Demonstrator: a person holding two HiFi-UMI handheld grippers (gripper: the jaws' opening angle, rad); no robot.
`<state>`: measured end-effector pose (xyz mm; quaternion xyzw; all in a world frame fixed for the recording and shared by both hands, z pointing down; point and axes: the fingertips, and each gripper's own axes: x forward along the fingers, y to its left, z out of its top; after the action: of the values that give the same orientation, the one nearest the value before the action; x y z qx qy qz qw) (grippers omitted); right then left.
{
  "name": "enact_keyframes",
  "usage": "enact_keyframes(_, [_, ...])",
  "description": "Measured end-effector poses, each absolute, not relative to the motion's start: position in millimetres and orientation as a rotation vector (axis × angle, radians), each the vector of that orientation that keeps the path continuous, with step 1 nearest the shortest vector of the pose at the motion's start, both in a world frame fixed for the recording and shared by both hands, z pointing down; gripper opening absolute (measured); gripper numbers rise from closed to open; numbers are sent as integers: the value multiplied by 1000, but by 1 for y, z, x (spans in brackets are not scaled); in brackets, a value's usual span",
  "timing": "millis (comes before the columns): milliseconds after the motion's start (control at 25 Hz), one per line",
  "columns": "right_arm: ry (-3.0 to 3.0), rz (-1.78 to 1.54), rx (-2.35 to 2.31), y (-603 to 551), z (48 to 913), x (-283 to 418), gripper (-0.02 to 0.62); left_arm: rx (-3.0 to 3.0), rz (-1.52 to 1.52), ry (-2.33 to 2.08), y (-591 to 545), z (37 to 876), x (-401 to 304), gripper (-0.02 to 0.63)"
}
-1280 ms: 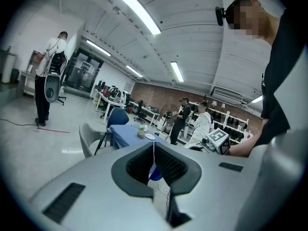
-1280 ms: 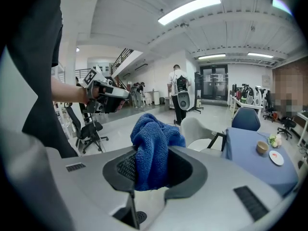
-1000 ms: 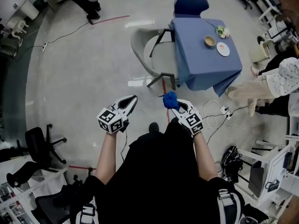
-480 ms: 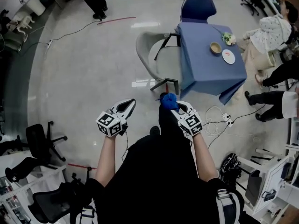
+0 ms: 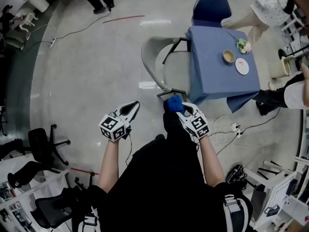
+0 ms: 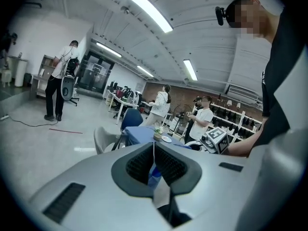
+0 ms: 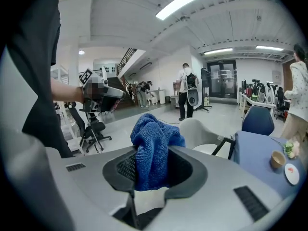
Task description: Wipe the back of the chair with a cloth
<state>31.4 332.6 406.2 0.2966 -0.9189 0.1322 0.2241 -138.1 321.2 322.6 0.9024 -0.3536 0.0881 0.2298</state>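
**A:** What does the wearer look like on your feed?

**B:** I see a black short-sleeved top (image 5: 164, 178) and black trousers (image 5: 170, 124), plus grey-and-white webbing straps (image 5: 231, 208) at both hips.

**A:** And the tools?

**B:** The left gripper (image 5: 132, 106) and right gripper (image 5: 181, 109) share a pale grey shell tapering to 2 jaws. I can see black ribbed pads (image 6: 139, 165) inside and dark slotted vents (image 6: 67, 202) on top. Each carries 1 cube (image 5: 112, 128) of black-and-white square markers. A thin dark cable (image 5: 129, 151) hangs from the left one.
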Motion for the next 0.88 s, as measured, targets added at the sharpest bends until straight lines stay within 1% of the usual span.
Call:
enact_keyframes(200, [-2540, 397, 749, 275, 417, 38, 135, 2460, 268, -1008, 257, 328, -126, 28])
enact_keyframes(480, [-2563, 390, 583, 184, 429, 25, 135, 2406, 263, -1274, 155, 327, -141, 28])
enact_keyframes(880, [-2581, 383, 376, 98, 466, 15, 135, 2297, 354, -1403, 66, 364, -138, 28])
